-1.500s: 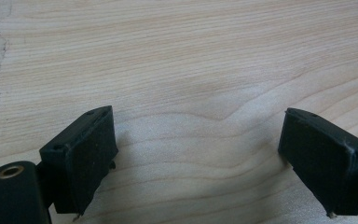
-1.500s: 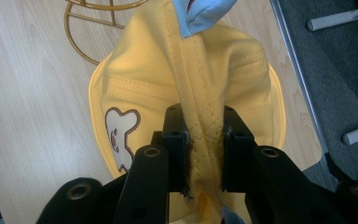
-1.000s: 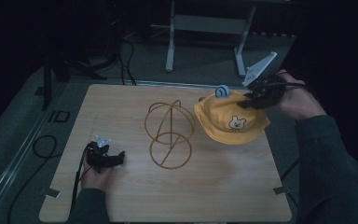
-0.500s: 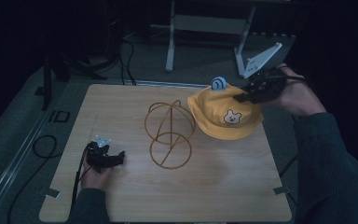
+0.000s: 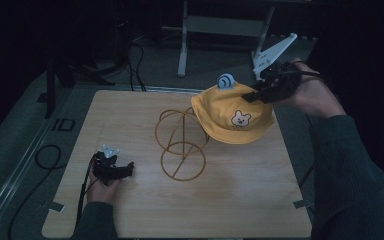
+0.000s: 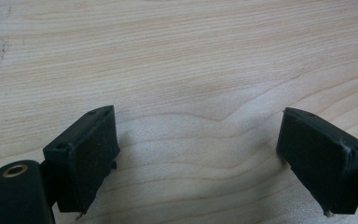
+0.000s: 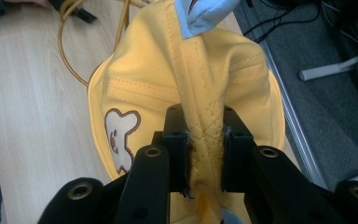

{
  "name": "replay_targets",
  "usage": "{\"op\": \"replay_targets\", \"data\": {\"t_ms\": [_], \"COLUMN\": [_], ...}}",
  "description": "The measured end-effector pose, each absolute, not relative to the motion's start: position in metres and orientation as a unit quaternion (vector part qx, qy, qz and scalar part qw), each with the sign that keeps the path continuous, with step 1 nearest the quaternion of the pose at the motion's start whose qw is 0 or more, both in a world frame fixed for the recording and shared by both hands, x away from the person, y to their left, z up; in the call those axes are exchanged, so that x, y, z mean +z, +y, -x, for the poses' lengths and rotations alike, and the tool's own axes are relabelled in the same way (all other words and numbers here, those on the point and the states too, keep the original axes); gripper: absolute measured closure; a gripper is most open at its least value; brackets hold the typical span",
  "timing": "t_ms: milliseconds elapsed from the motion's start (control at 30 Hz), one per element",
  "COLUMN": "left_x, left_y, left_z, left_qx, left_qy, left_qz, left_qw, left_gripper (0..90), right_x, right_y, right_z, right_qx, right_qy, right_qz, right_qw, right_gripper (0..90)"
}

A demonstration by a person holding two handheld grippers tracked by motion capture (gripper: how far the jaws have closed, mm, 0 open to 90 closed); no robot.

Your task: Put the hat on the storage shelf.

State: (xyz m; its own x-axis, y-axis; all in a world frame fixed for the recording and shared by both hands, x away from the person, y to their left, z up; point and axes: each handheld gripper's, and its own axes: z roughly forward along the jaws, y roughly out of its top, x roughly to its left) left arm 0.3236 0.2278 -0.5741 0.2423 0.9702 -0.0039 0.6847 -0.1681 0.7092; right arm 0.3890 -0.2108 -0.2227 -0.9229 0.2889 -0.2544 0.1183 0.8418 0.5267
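Note:
A yellow bucket hat (image 5: 232, 117) with a bear patch and blue ears hangs above the table's right side, lifted off the wood. My right gripper (image 5: 254, 95) is shut on a pinched fold of its crown; in the right gripper view the yellow hat (image 7: 191, 88) fabric is squeezed between the two black pads (image 7: 176, 154). Just left of the hat stands a gold wire stand (image 5: 182, 144) of crossed hoops. My left gripper (image 5: 128, 168) rests on the table at front left, and in the left gripper view its jaws stand wide open over bare wood (image 6: 200, 93).
The wooden table (image 5: 130, 115) has dark floor around it, with cables at the left and a metal frame (image 5: 184, 45) behind the far edge. A cable trails from my left gripper off the front edge.
My right gripper has risen and moved a little left with the hat, which now hangs higher and closer to the wire stand. My left gripper has stayed put.

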Motion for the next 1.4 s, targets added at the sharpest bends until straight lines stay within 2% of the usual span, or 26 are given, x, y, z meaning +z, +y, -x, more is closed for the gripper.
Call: {"op": "replay_targets", "data": {"t_ms": [533,1400], "left_x": [-0.574,-0.574], "left_y": [0.228,0.228], "left_z": [-0.324,-0.324], "left_qx": [0.234,0.234], "left_qy": [0.569,0.567], "left_qz": [-0.727,-0.729], "left_qw": [0.304,0.304], "left_gripper": [12.4,12.4], "right_x": [-0.216,-0.24], "right_y": [-0.169,-0.099], "right_z": [-0.388,-0.402], "right_qx": [0.283,0.262], "right_qy": [0.945,0.958], "right_qz": [-0.075,-0.036], "right_qw": [0.146,0.113], "right_gripper": [76.5,76.4]}}
